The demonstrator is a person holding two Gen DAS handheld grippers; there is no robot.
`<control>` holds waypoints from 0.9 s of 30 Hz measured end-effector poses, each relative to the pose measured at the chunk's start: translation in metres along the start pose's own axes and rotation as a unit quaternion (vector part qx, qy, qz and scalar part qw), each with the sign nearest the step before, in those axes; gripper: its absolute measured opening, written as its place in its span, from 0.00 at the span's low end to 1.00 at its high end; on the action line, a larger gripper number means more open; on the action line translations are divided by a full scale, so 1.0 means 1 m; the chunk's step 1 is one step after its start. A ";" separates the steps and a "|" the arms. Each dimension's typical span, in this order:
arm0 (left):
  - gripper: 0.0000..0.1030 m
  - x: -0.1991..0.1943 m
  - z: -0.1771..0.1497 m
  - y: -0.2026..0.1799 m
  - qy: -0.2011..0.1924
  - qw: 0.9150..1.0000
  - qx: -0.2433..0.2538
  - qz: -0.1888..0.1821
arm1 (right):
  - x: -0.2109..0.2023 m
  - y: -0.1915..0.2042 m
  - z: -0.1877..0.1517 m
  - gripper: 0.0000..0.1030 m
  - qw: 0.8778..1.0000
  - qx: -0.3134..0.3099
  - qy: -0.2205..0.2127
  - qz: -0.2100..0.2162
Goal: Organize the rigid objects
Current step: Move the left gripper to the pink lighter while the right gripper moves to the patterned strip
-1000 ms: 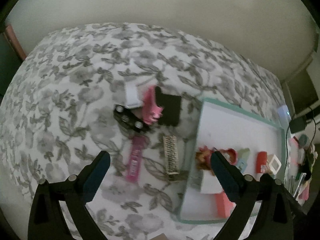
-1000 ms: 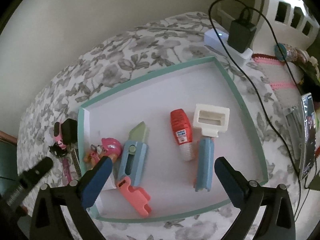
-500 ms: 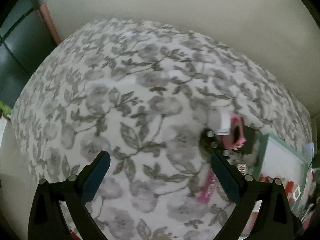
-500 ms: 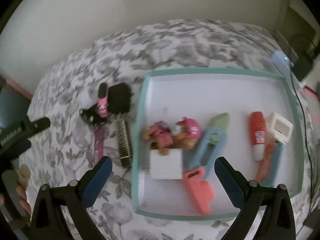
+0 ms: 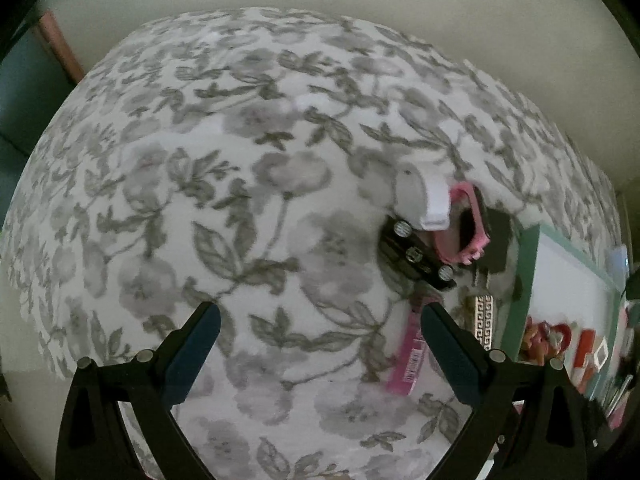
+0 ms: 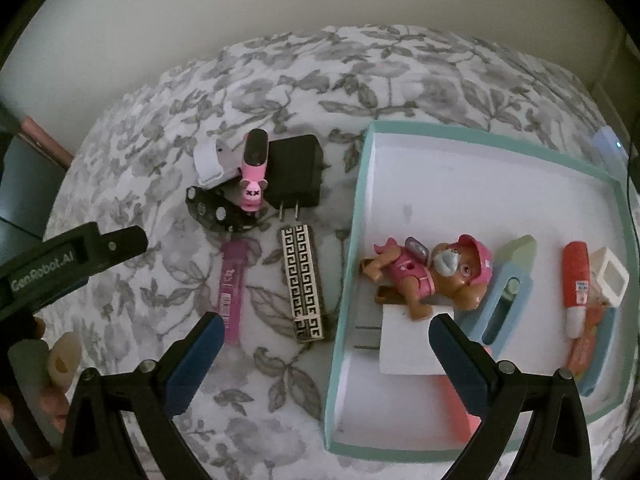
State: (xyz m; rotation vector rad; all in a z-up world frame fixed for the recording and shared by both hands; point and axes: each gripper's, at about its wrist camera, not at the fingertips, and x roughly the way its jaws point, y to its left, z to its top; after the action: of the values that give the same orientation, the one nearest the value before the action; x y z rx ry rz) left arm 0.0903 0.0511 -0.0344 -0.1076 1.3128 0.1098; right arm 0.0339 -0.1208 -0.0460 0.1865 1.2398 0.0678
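Observation:
A teal-rimmed white tray (image 6: 472,136) lies on the floral bedspread (image 6: 360,72) and holds a pink toy pup (image 6: 436,272), a white charger (image 6: 404,344), a blue utility knife (image 6: 508,300), a red tube (image 6: 576,280) and more. Left of the tray lie a black charger (image 6: 296,172), a pink figure (image 6: 254,168), a white clip (image 6: 208,162), a black strap (image 6: 212,212), a pink stick (image 6: 232,284) and a patterned bar (image 6: 304,284). My right gripper (image 6: 322,346) hangs open above the tray's left rim. My left gripper (image 5: 316,344) is open over bare bedspread, left of the pile (image 5: 436,232).
A wall runs behind the bed (image 6: 280,8). A white power strip (image 6: 608,142) with a cable sits past the tray's far right corner. The left gripper's body (image 6: 60,264) and a hand (image 6: 52,364) show at the right wrist view's left edge.
The right gripper swung left, from over the tray to over its left rim and the loose pile. The left gripper swung left off the tray, then drifted slightly back toward the pile.

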 end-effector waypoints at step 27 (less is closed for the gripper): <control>0.44 0.045 -0.022 -0.069 0.057 0.995 0.083 -0.027 | 0.000 -0.040 0.005 1.00 0.998 0.039 -0.005 -0.040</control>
State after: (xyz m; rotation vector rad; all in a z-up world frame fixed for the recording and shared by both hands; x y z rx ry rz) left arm 0.0901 -0.0192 -0.0825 -0.0074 1.4271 -0.0530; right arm 0.0367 -0.1606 -0.0516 0.2036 1.2394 -0.0507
